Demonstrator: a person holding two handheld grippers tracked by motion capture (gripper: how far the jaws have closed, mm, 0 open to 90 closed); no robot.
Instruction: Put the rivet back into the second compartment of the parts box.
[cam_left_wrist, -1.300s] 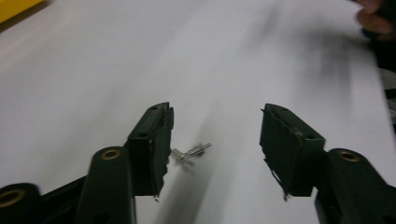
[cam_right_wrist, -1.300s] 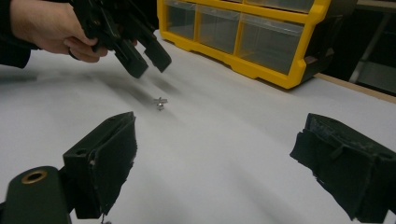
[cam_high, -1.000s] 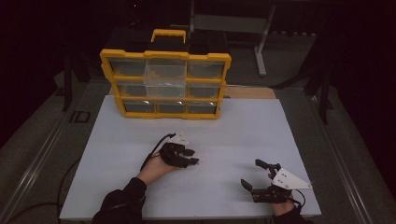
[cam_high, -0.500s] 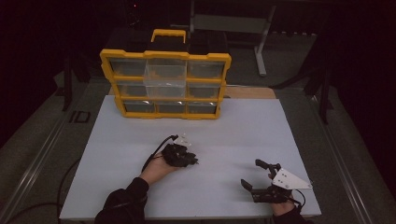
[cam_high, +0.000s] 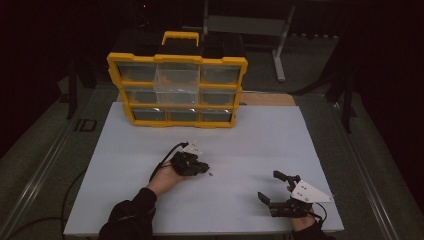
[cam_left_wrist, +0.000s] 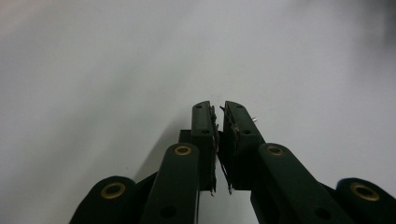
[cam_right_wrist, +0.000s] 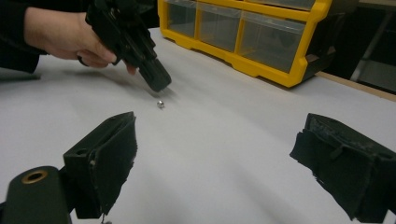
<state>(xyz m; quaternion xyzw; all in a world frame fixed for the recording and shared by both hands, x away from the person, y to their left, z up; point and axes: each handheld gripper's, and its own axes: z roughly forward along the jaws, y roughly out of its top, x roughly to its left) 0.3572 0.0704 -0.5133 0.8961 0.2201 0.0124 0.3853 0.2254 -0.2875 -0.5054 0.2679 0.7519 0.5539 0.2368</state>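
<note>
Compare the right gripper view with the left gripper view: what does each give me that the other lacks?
Right gripper view: the right gripper with jaws wide open, the left gripper tipped down at the white table, a small metal piece lying just beside its tip, and the yellow organizer behind. Left gripper view: its own jaws close up, just closed and now shut, nothing visible between them. Shared: the white table.

The left gripper (cam_left_wrist: 219, 112) points along the white table surface (cam_left_wrist: 93, 70). Its two black jaws have just been closing and stand almost together, nothing visibly between them. A small metallic piece (cam_left_wrist: 254, 120) protrudes beside the right-hand jaw.
</note>
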